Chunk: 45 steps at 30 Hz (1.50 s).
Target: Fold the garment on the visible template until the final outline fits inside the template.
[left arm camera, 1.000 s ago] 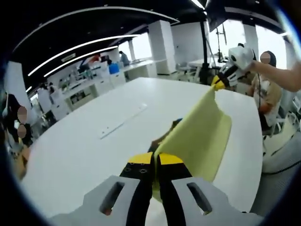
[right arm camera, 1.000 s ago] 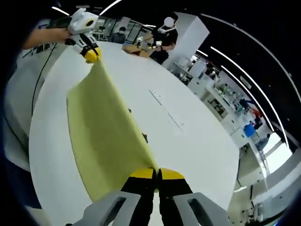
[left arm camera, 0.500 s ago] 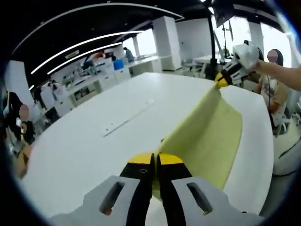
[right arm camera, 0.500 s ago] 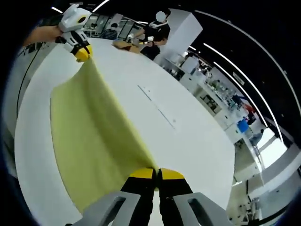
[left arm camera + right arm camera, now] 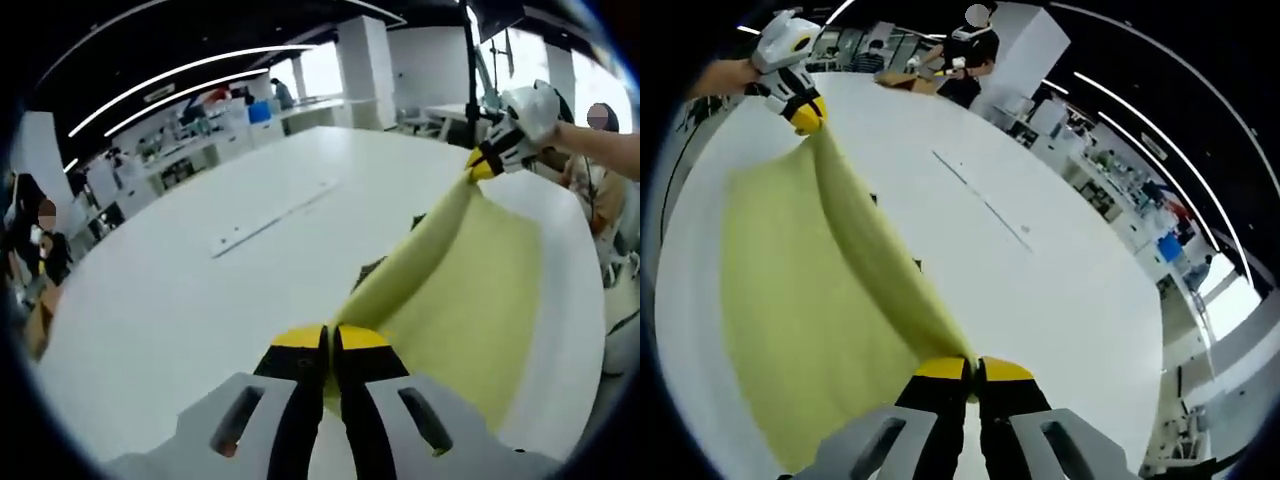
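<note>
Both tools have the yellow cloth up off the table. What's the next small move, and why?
Probably lower both tools together. The left tool and right tool each pinch an end of the yellow garment's top edge, stretched between them and draping onto the white table.

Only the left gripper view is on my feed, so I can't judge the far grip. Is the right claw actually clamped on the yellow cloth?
Observer: Yes. In the right gripper view the right claw has its yellow tips shut on the cloth's raised edge.
Operator: How does my left claw look from that side?
Observer: The left claw pinches the far corner of that edge, and the edge runs between the two claws, lifted off the table.
Operator: Anyone near the table over there?
Observer: A person in a dark top stands at the table's far end, beside a brown box.
</note>
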### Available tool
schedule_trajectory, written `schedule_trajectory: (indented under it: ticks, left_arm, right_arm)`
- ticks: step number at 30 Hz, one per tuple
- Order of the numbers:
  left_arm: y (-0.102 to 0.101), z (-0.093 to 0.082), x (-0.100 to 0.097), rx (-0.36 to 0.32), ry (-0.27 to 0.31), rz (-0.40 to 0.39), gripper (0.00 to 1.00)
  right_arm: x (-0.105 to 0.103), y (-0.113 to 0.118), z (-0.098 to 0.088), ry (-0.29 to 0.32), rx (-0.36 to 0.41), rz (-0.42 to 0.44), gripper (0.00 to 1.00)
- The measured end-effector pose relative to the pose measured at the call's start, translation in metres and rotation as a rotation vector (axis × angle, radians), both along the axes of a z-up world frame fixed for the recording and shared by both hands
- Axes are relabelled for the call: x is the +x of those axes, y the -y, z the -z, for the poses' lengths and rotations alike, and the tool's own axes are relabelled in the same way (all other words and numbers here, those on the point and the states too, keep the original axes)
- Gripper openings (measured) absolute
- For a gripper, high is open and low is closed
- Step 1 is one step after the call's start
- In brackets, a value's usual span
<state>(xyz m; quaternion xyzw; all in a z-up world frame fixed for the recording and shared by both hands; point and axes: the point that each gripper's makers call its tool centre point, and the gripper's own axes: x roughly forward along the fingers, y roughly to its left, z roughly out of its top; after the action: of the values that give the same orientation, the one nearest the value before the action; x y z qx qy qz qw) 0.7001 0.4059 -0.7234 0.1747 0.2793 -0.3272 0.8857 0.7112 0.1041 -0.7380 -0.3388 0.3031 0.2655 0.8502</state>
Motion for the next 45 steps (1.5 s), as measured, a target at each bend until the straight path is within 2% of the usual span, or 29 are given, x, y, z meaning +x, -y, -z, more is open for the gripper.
schedule_trajectory:
  ticks: [8, 15, 24, 27, 33, 36, 39, 41, 43, 45]
  left_arm:
    - [-0.005, 0.026, 0.011, 0.033, -0.038, -0.001, 0.01]
    - [-0.008, 0.044, 0.016, 0.041, -0.072, 0.001, 0.01]
    - [-0.01, 0.052, 0.02, 0.038, -0.074, -0.013, 0.03]
    - [-0.01, 0.051, 0.02, -0.028, -0.103, -0.05, 0.04]
    - [-0.011, 0.046, 0.014, -0.018, -0.078, -0.01, 0.13]
    - [-0.013, 0.042, 0.01, 0.009, -0.051, 0.023, 0.2]
    - [-0.018, 0.044, 0.008, 0.074, -0.022, 0.061, 0.24]
    - [-0.019, 0.045, 0.008, 0.116, -0.002, 0.089, 0.24]
    - [-0.022, 0.047, 0.01, 0.154, 0.013, 0.094, 0.23]
    - [-0.022, 0.048, 0.013, 0.181, 0.034, 0.102, 0.22]
  right_arm:
    - [0.007, 0.001, 0.021, -0.05, 0.008, 0.007, 0.0]
    - [0.013, 0.003, 0.032, -0.086, 0.065, 0.039, 0.04]
    - [0.017, 0.004, 0.041, -0.1, 0.088, 0.04, 0.08]
    - [0.016, 0.004, 0.042, -0.104, 0.092, 0.048, 0.1]
    - [0.013, -0.001, 0.037, -0.098, 0.108, 0.033, 0.23]
    - [0.011, -0.003, 0.036, -0.091, 0.075, -0.007, 0.26]
    - [0.011, 0.0, 0.037, -0.078, 0.035, -0.028, 0.26]
    - [0.012, 0.002, 0.037, -0.07, 0.003, -0.046, 0.27]
    - [0.012, 0.005, 0.038, -0.049, -0.076, -0.089, 0.26]
    - [0.011, 0.001, 0.04, -0.045, -0.07, -0.1, 0.24]
